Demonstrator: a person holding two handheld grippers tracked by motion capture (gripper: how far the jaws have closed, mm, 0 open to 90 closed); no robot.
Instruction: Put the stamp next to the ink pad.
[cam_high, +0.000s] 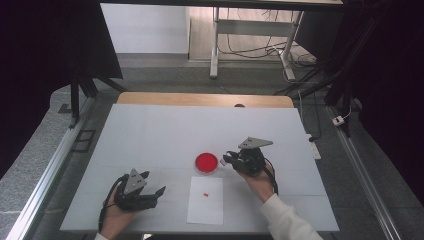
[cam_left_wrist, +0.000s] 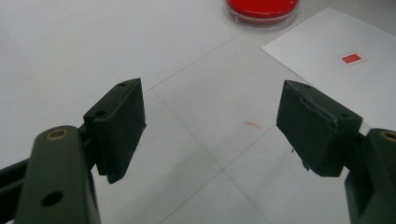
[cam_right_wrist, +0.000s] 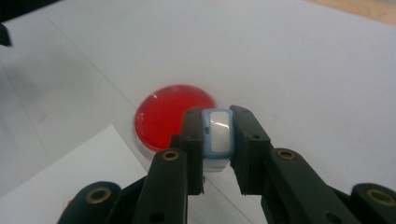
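Pinching a small blue-and-white stamp (cam_right_wrist: 218, 136) between our right gripper (cam_right_wrist: 217, 140) fingers, we are holding it just beside the red ink dish (cam_right_wrist: 163, 116). Our left gripper (cam_left_wrist: 212, 126) fingers are resting spread, well apart from the dish, over the counter (cam_high: 150, 135).

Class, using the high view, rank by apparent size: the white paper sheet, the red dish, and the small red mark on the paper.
1. White paper sheet
2. Red dish
3. Small red mark
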